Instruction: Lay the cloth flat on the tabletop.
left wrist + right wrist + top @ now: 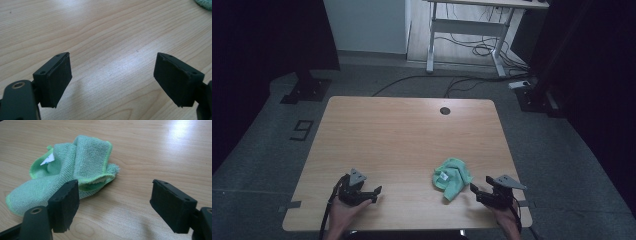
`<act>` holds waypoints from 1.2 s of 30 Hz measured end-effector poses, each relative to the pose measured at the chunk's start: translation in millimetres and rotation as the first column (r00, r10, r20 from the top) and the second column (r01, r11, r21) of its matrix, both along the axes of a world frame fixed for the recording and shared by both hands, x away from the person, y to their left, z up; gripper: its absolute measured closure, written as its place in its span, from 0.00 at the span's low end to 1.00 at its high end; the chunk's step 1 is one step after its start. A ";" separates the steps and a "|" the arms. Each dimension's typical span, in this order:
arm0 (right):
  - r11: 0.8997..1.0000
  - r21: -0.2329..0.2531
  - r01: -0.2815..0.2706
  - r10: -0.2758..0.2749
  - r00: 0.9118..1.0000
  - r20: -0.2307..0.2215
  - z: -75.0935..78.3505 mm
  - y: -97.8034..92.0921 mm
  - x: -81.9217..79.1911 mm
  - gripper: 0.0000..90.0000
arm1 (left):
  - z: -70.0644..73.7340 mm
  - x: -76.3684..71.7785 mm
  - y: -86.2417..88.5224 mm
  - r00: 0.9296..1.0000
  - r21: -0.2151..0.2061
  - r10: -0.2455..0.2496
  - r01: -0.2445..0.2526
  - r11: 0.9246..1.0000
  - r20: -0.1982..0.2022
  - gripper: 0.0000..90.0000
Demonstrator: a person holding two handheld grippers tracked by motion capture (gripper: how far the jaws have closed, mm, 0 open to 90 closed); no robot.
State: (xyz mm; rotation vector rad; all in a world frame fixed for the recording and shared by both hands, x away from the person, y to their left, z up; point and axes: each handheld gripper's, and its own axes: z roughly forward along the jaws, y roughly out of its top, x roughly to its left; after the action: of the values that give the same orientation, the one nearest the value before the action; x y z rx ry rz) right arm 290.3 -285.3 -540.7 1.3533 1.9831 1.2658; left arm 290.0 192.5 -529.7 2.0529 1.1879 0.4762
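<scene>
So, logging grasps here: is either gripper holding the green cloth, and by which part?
Nothing is held. Both the left gripper and right gripper are open, and the green cloth lies loose on the table.

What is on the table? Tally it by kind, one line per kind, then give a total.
Green cloth, crumpled with a white tag: 1
Hand-held claws, both open and empty: 2 (left claw, right claw)
Total: 3

Green microfibre cloth (452, 177), crumpled, white tag showing, lying on table near right front edge.
</scene>
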 end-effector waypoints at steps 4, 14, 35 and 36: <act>1.000 -0.010 -0.004 0.004 1.000 0.008 0.4 1.1 0.6 0.27 | 0.8 -2.6 -2.5 1.000 0.015 -0.017 0.017 1.000 0.015 0.17; 0.999 -0.026 -0.020 0.021 0.999 0.026 4.6 4.9 1.1 0.28 | 3.0 -6.4 4.8 0.999 0.013 0.006 -0.007 1.000 0.045 0.20; 0.997 -0.028 -0.065 0.067 0.996 0.064 18.5 24.3 4.0 0.30 | 7.6 -9.7 -1.7 0.999 -0.036 -0.029 0.029 0.999 0.018 0.24; 0.997 -0.031 -0.071 0.072 0.995 0.064 19.1 26.9 5.5 0.30 | 7.7 -9.9 -2.9 0.999 -0.038 -0.031 0.031 0.999 0.016 0.25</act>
State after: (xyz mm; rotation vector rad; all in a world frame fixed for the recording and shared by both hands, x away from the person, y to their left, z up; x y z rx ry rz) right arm 295.8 -258.5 -521.6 1.2223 2.0136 1.2913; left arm 280.1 189.6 -521.9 2.0288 1.1460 0.4496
